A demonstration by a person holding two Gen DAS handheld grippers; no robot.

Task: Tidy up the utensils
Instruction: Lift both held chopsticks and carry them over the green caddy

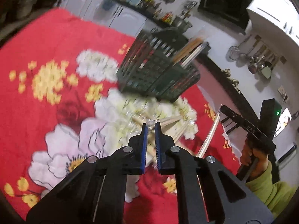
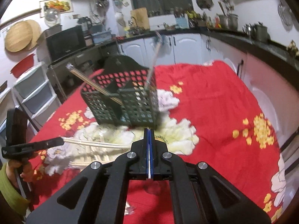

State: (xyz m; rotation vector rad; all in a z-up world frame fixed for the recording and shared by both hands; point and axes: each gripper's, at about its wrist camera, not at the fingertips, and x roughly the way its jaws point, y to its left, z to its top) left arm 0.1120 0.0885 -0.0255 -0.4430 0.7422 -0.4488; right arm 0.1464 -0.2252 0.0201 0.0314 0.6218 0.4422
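A dark green slotted utensil holder (image 1: 158, 69) (image 2: 121, 100) stands on the red floral cloth (image 1: 46, 37) (image 2: 214, 100). Wrapped chopsticks (image 1: 188, 54) (image 2: 93, 85) lean in one compartment, and a thin wrapped stick (image 2: 154, 59) stands in another. Several wrapped chopsticks (image 1: 168, 123) (image 2: 97, 145) lie on the cloth in front of the holder. My left gripper (image 1: 151, 126) is slightly open just over this pile, with a wrapper end between its pads. My right gripper (image 2: 149, 130) is shut on a thin white wrapped stick (image 1: 207, 140), held near the holder's base.
White cabinets (image 2: 185, 46) and a dark counter (image 2: 233, 35) with pots, jars and a microwave (image 2: 65, 43) surround the table. Plastic drawers (image 2: 35, 93) stand at the left. The cloth's edge drops off at the right (image 2: 265, 112).
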